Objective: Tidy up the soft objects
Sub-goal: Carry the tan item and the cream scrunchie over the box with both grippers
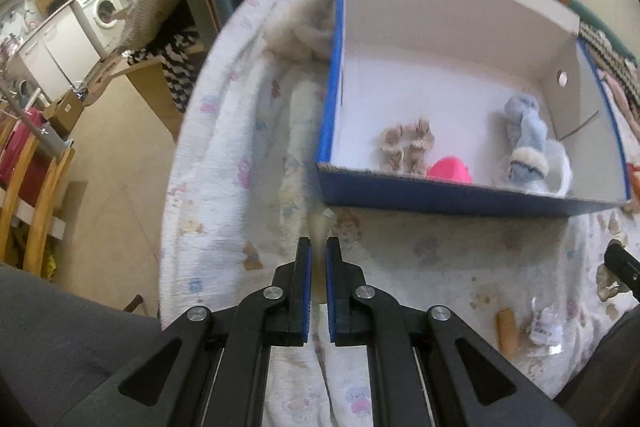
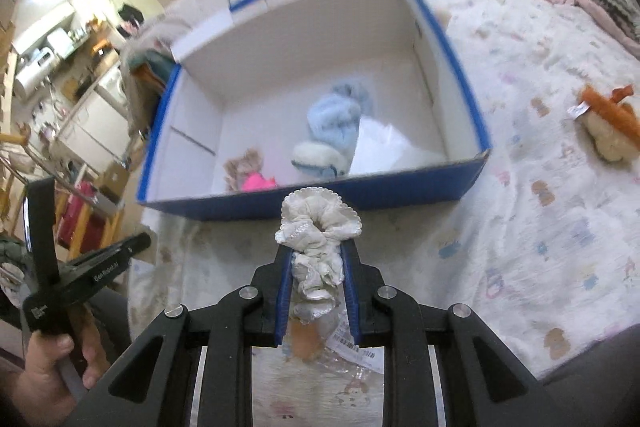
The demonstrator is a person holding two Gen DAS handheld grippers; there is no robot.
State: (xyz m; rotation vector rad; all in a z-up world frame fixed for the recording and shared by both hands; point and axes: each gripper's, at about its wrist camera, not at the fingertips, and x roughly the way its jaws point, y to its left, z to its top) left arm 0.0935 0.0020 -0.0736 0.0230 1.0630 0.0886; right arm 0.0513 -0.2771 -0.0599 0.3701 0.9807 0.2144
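Scrunchie, crinkled white satin, pinched in right claw.

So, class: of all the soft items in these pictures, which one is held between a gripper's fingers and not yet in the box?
The white scrunchie, pinched in the right gripper. The light blue plush, pink item and beige scrunchie already lie inside the blue box.
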